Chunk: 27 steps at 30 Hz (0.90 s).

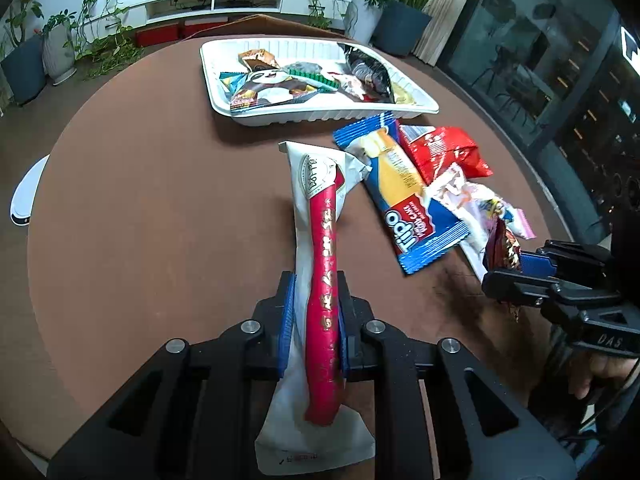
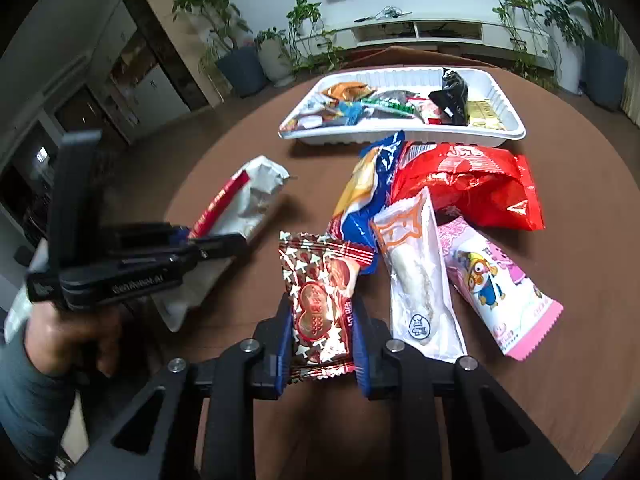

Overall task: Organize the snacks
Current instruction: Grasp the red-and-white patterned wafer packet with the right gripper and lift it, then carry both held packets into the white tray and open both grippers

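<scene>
My left gripper (image 1: 314, 320) is shut on a long white packet with a red stripe (image 1: 320, 240), which sticks out ahead of the jaws over the round brown table (image 1: 140, 200); the same packet (image 2: 244, 200) shows at the left in the right wrist view. My right gripper (image 2: 322, 324) is shut on a small brown-and-red patterned snack packet (image 2: 320, 296), its blue pads pressing both sides. In the left wrist view the right gripper (image 1: 516, 272) sits at the right edge with that packet (image 1: 502, 248) in it. A white tray (image 1: 224, 92) holding several snacks lies at the table's far side.
Loose on the table lie a blue-and-yellow packet (image 1: 404, 196), a red bag (image 2: 472, 184), a white packet (image 2: 416, 272) and a pink cartoon packet (image 2: 496, 284). A hand (image 2: 68, 336) holds the left gripper. Potted plants (image 2: 236, 52) and a low white cabinet (image 2: 420, 32) stand beyond.
</scene>
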Motion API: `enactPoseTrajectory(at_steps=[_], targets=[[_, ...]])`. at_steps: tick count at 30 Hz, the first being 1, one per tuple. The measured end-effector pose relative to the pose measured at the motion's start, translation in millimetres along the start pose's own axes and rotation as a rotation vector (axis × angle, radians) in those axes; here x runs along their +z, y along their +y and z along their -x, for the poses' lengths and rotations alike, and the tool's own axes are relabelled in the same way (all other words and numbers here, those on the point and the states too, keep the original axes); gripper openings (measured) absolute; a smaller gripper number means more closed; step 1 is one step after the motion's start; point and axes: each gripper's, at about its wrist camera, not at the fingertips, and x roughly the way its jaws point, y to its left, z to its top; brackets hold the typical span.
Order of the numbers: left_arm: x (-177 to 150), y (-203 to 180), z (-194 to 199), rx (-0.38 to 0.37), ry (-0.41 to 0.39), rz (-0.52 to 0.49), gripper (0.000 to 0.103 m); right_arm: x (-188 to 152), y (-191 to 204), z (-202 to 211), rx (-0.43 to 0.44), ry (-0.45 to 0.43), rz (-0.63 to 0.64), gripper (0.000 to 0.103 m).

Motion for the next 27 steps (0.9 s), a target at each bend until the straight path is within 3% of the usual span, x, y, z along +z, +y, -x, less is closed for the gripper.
enactPoseTrajectory(at_steps=[11,21,27], targets=[[15.0,1.5,30.2,-0.121,-0.076,0.092,0.016,16.2,-27.1,26.1,0.132,-0.066,-0.150,0.027],[82.8,6.6,58.7,-0.156,-0.177,0.114,0.016,55.4,-88.2,68.8,0.120,-0.188,-0.266,0.027],[136.7,23.0,62.5,-0.166,-0.214,0.154,0.016,95.7,-129.2,96.9,0.067,-0.283,-0.321,0.027]])
